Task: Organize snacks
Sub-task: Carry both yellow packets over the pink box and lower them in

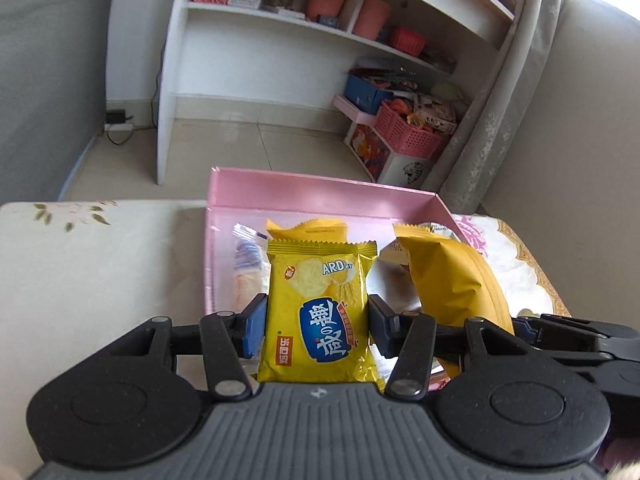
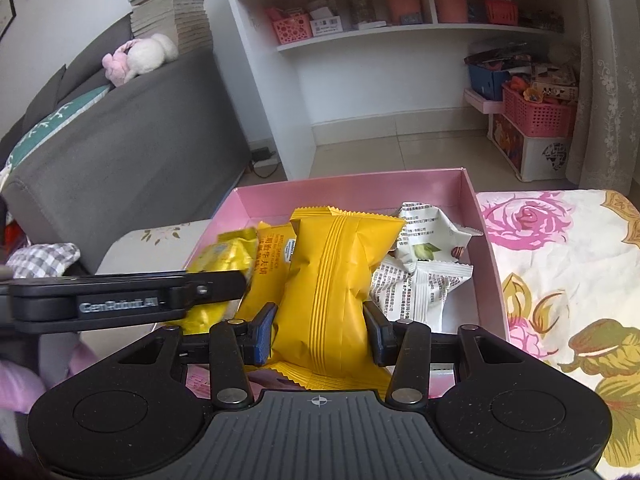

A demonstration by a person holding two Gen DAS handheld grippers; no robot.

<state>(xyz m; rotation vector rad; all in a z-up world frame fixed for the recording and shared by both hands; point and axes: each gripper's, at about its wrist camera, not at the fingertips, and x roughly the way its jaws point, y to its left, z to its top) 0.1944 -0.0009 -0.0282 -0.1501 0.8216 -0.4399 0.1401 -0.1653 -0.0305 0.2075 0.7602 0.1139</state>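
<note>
My left gripper [image 1: 316, 320] is shut on a yellow cracker packet [image 1: 320, 304] with a blue label, held upright over the near edge of the pink box [image 1: 320, 196]. My right gripper [image 2: 320, 336] is shut on a plain yellow packet [image 2: 332, 280], back seam facing the camera, over the same pink box [image 2: 486, 240]. That packet also shows at the right of the left wrist view [image 1: 452, 280], and the left gripper's arm [image 2: 120, 300] crosses the right wrist view with its packet [image 2: 228, 256]. Inside the box lie another yellow packet [image 2: 272, 248] and white wrapped snacks [image 2: 424, 280].
The box sits on a floral tablecloth [image 2: 560, 280]. A grey sofa [image 2: 140, 140] stands at the left. Beyond the table is tiled floor, a white shelf unit [image 2: 400, 40] and pink baskets [image 2: 536, 112] by a curtain.
</note>
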